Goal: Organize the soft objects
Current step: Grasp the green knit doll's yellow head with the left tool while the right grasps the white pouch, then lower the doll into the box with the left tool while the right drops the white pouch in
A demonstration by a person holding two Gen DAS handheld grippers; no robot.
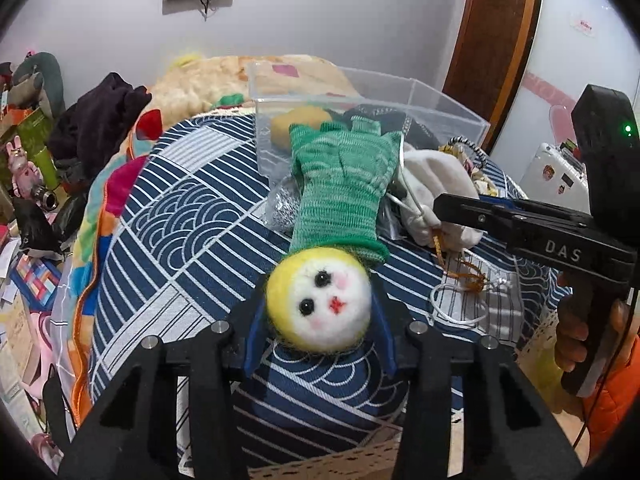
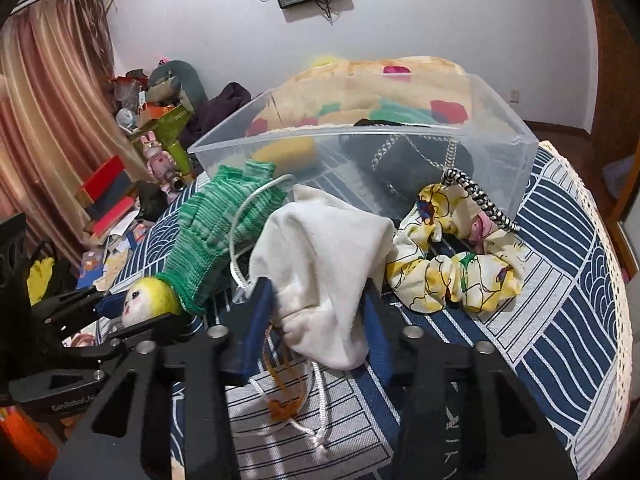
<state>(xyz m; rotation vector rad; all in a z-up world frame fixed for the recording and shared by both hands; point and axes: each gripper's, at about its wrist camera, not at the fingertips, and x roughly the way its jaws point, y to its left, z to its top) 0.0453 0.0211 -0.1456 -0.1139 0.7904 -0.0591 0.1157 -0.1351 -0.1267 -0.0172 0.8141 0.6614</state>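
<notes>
Two grips: I am holding one soft thing in each gripper at once, and that is where the trouble is starting.
Left gripper (image 1: pixel 320 312): its blue fingers are pinching the doll's felt head (image 1: pixel 320 304), at 6 o'clock in the left view; the green knitted glove (image 1: pixel 340 184) pulled over the doll is trailing toward 12 o'clock, its fingertips touching the near wall of the clear box (image 1: pixel 440 100).
Right gripper (image 2: pixel 316 320): it is clamping the lower end of the white pouch (image 2: pixel 320 248), at the centre of the right view; the pouch is lying just beside the glove.
Cord risk: the pouch's white cord (image 2: pixel 248 216) is looping over the glove, so I judge that lifting either piece could be dragging the other along.
Glove risk: I am gripping only the round head, so the glove may be sliding off it, or the head may be squeezing out from between the fingers.
Tassel risk: the amber tassel (image 2: pixel 284 396) and the loose cord end are hanging below my right fingers and could be snagging on the patterned cover (image 2: pixel 560 320).
Box risk: the box is light-looking and sitting at 12 o'clock; pushing the glove against its wall could be shoving it away instead of clearing the rim.
Bystanders: the yellow scrunchie (image 2: pixel 452 264) and the striped hair tie (image 2: pixel 480 196) are waiting at 3 o'clock, near the pouch, and a swing of the pouch could be sweeping them aside.
</notes>
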